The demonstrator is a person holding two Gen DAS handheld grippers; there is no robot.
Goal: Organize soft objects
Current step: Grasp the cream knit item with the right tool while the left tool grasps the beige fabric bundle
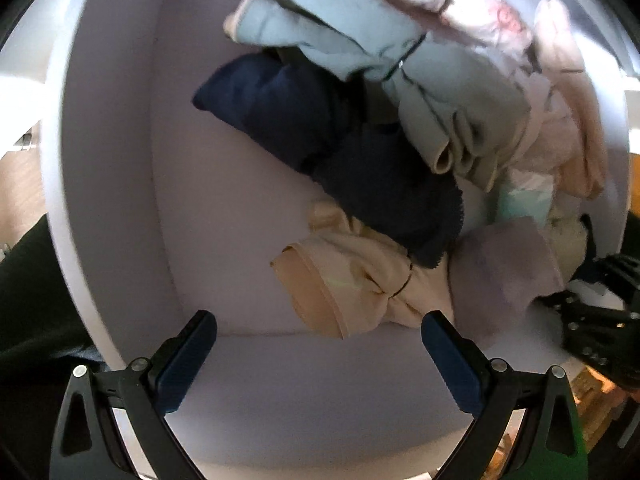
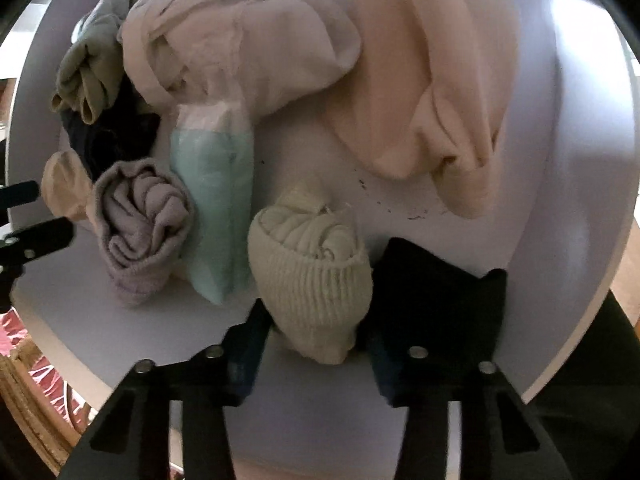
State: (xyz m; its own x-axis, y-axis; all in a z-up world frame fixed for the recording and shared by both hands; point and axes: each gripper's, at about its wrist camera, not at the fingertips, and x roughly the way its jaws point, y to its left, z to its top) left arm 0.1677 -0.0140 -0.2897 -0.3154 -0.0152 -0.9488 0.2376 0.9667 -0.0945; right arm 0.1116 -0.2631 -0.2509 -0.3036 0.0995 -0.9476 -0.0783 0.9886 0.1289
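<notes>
At lower centre, right gripper (image 2: 312,344) clamps the cream sock roll (image 2: 310,280): lift straight; left gripper (image 1: 320,344) gapes empty

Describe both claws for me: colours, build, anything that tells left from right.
Left claw: black skeletal frame with triangular cut-outs and silver rivets, ribbed dark blue pads, a green panel at its lower right. Right claw: the same black frame, rivets and dark blue pads; no green shows.

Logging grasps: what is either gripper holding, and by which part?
Right gripper grips the cream sock roll at its near, ribbed end. Left gripper holds nothing.
</notes>
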